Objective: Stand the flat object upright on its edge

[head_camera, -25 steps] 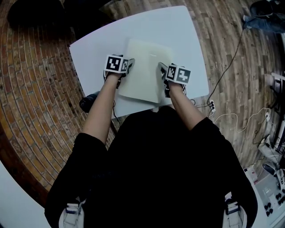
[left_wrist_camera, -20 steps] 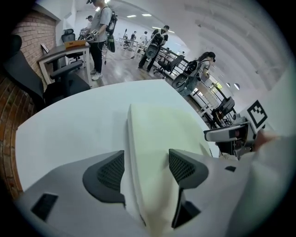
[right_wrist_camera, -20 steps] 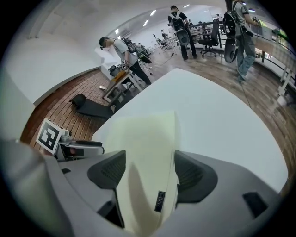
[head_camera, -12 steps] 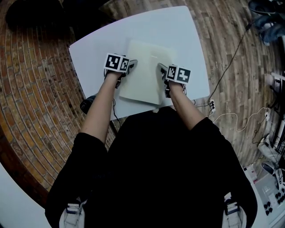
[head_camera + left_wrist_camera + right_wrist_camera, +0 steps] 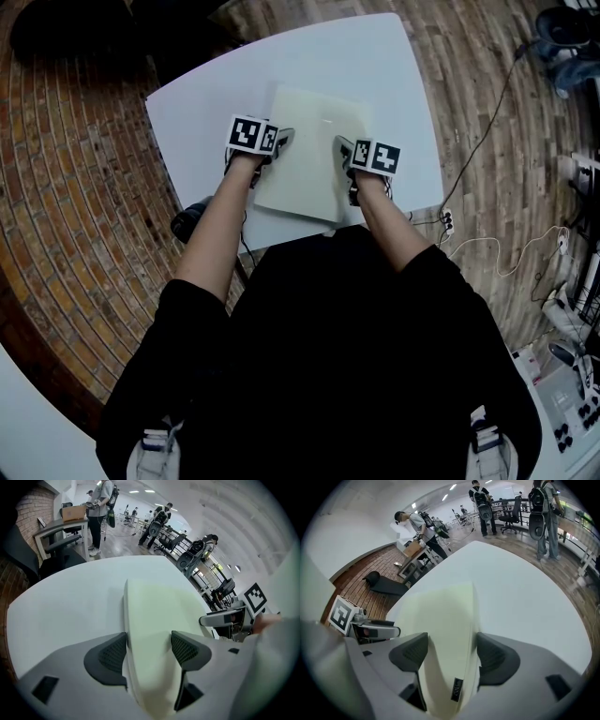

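Note:
A pale cream flat cushion lies on the white table. My left gripper straddles its left edge and my right gripper its right edge. In the left gripper view the cushion runs between the wide jaws of the left gripper, which have just been opening; I see no squeeze. In the right gripper view the cushion fills the gap of the right gripper. Its jaws have just been closing, and both pads sit against the cushion.
The cushion's near corner reaches the table's front edge. A dark object sits on the brick floor under the table's left side. Cables and a power strip lie to the right. People and office chairs stand far behind.
Both grippers and the cushion stay nearly where they were; the left gripper has edged slightly inward over the cushion's edge.

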`<state>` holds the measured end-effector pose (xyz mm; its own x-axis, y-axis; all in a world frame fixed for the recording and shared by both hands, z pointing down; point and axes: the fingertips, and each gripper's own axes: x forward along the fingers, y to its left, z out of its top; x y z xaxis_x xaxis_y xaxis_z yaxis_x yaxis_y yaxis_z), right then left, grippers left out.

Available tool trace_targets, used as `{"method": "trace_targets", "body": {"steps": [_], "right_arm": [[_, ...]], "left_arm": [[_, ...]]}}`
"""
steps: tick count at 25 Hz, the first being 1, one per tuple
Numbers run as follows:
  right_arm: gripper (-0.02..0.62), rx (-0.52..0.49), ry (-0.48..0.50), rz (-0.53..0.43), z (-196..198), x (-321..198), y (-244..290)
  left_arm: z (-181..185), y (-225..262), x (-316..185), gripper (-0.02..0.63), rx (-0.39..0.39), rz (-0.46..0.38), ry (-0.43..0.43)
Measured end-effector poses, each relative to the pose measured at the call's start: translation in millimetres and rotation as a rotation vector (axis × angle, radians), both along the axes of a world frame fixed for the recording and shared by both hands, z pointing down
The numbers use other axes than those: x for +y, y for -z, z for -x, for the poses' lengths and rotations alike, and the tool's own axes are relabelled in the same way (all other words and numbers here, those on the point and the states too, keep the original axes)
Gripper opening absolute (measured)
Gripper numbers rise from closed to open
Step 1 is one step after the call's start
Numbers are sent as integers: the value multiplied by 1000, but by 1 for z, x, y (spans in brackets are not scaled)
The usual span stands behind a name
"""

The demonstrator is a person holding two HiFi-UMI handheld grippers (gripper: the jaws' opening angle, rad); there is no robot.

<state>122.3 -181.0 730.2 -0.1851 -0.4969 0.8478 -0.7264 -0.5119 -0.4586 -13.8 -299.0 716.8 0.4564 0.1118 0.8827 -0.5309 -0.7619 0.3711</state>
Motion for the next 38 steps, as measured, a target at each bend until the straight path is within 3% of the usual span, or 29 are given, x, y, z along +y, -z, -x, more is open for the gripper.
{"method": "trace_targets", "body": {"steps": [17,38], "right_arm": [[313,31,4,-12,3,-2,4],[310,165,152,-137,15,-20,77]], "left_arm": [[3,6,4,302,34,-28,44],[29,75,12,302,117,-148,161]]}}
